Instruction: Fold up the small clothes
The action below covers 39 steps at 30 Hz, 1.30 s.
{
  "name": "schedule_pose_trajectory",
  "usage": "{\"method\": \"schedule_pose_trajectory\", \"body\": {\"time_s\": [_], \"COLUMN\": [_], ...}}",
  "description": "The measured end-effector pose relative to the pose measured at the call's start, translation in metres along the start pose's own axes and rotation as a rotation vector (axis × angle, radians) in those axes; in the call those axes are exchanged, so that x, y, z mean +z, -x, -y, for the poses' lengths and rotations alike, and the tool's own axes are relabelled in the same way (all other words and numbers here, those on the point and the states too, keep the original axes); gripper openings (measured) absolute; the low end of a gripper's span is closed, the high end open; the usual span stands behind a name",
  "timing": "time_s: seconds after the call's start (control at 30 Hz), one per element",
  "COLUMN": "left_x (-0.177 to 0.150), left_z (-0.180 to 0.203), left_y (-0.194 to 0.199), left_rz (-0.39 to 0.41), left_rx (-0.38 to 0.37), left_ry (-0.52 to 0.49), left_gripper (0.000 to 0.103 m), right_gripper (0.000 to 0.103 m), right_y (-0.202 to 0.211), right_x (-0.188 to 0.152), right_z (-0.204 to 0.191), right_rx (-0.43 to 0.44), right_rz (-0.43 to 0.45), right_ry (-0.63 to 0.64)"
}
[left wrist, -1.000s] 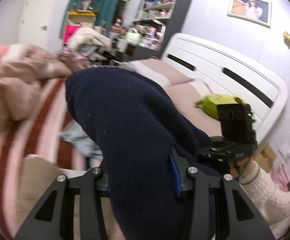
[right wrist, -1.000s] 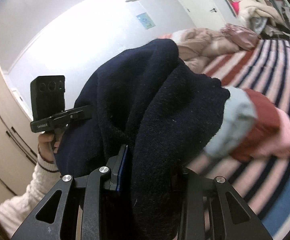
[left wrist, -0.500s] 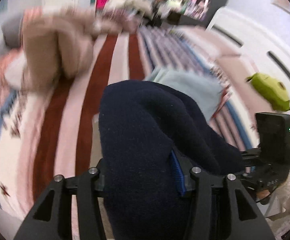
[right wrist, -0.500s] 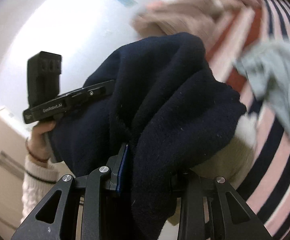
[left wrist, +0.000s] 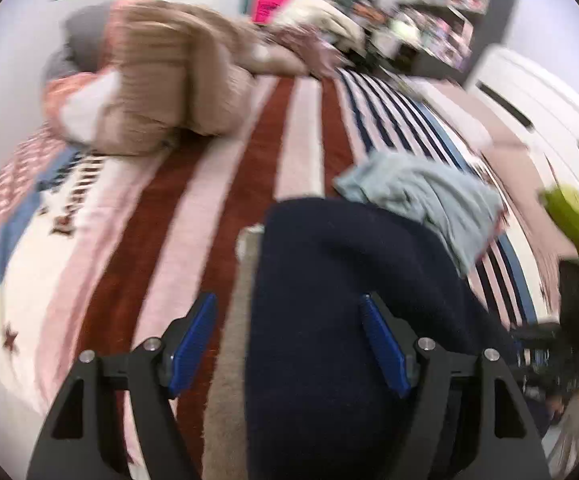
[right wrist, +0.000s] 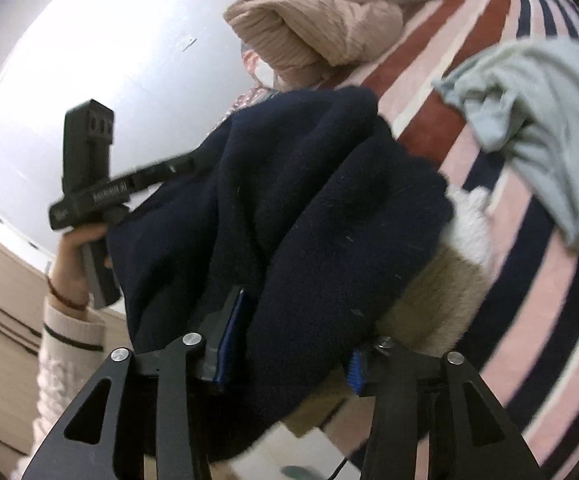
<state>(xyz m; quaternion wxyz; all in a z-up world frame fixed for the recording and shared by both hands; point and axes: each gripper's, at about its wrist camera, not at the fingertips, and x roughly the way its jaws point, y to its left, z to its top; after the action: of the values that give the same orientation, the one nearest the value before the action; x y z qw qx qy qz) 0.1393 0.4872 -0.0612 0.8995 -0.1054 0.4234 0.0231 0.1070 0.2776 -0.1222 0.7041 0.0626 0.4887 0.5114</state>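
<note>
A dark navy knit garment point(left wrist: 341, 320) lies bunched over a beige fleece item point(right wrist: 441, 296) on the striped bed. My left gripper point(left wrist: 289, 340) is open, its blue pads spread apart, with the navy cloth lying against the right pad. My right gripper point(right wrist: 289, 344) has its jaws partly apart with a thick fold of the navy garment point(right wrist: 313, 216) between the pads. The left gripper's body and the hand holding it point(right wrist: 85, 184) show in the right wrist view.
A light blue garment point(left wrist: 429, 200) lies crumpled on the striped bedspread point(left wrist: 289, 120) beyond the navy one. A beige quilt pile point(left wrist: 161, 80) sits at the far left. A green plush toy point(left wrist: 577, 216) and white headboard point(left wrist: 537, 100) are at right.
Both grippers came down from holding the navy garment up to the bed. My left gripper has opened and let go of the cloth; my right gripper's jaws have widened.
</note>
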Motion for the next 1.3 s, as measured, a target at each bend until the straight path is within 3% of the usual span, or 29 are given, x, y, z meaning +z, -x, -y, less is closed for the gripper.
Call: {"method": "schedule_pose_trajectory", "body": {"time_s": [0.27,0.43,0.57,0.8,1.13,1.3], "left_x": [-0.008,-0.020,-0.033,-0.065,-0.118,-0.141], "left_z": [0.037,0.075,0.124,0.224,0.338,0.370], "left_y": [0.035,0.050,0.058,0.063,0.080,0.086], "left_rz": [0.067,0.134,0.207,0.309,0.565,0.677], "left_rx": [0.053,0.061,0.007,-0.005,-0.008,0.021], "left_ry": [-0.043,-0.071,-0.106,-0.243,-0.267,-0.238], "left_gripper": [0.069,0.069,0.069,0.070,0.093,0.102], "right_gripper": [0.045,0.046,0.051,0.054,0.061,0.079], "right_y": [0.048,0.087,0.120,0.200,0.304,0.331], "right_x": [-0.010,-0.021,-0.040,-0.091,-0.164,-0.195], "right_z": [0.009,0.027,0.044,0.074,0.084,0.068], "right_rx": [-0.144,-0.184,-0.330,-0.456,-0.671,-0.739], "right_rz": [0.060,0.108,0.138,0.231,0.413,0.527], "right_ry": [0.122,0.097,0.144,0.136,0.170,0.241]}}
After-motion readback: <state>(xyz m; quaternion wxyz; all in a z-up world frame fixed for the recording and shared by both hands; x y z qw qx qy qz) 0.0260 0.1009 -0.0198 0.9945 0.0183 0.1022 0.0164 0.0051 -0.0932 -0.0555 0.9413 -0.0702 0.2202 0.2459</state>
